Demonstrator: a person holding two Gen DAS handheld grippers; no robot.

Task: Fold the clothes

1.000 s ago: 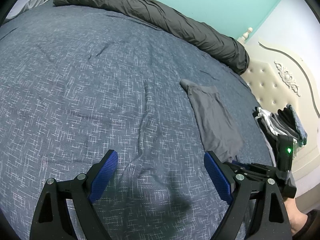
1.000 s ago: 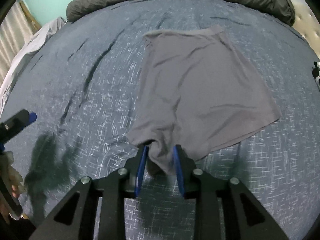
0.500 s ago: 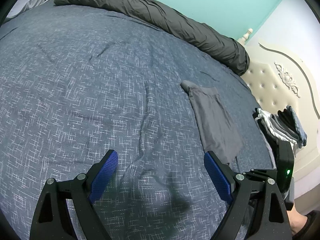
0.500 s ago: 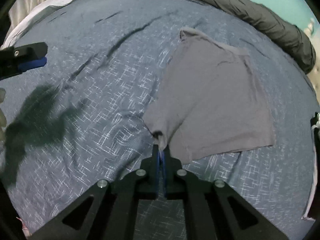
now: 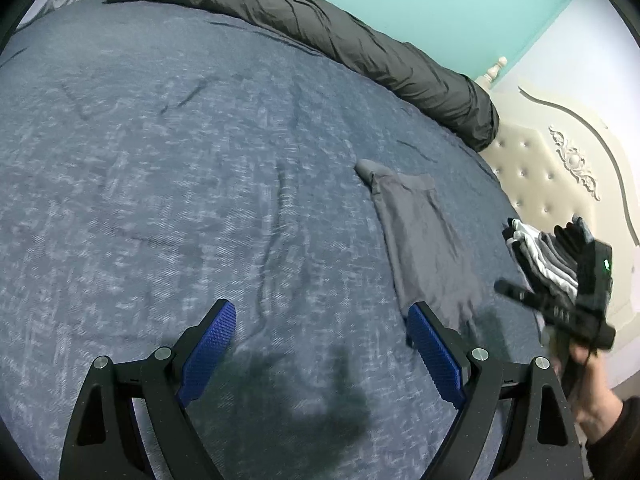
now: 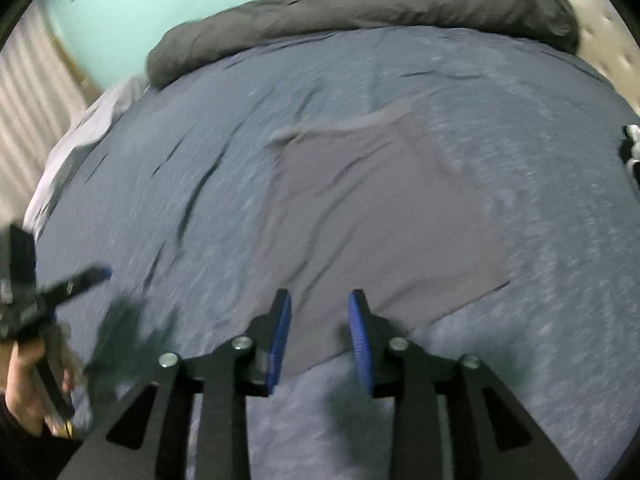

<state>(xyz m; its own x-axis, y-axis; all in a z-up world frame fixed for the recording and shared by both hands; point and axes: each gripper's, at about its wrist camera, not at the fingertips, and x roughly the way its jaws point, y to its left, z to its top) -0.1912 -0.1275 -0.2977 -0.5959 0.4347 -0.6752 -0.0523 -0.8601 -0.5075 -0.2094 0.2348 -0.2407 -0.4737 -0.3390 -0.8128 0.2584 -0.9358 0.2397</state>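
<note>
right gripper (image 6: 319,332): jaws partly apart, have just been opening; nothing between the pads, no cloth pinched. Blue pads hang over the near hem of the grey garment (image 6: 372,224), not pressing it as far as I can tell (frame is motion-blurred).
left gripper (image 5: 320,356): jaws wide, empty, nothing touching the pads; over bare bedspread (image 5: 180,184).
garment vs right gripper: spread flat straight ahead of the fingers, near edge just under and beyond the tips, far corner pointing away toward the rolled duvet (image 6: 360,16).
garment vs left gripper: ahead and to its right, just past the right pad, well clear of the jaws.
other clothes: stack of clothes (image 5: 548,252) further right of the left gripper, by the headboard (image 5: 560,168), partly hidden behind the right gripper body.
step (judgement): looks like a release after a tug on the near edge; garment laid out, no fold visible yet.
next (judgement): each gripper needs a corner or edge; left has to cross to the garment's near side first.
risk: thin cloth, pads may also pinch the bedspread.
</note>
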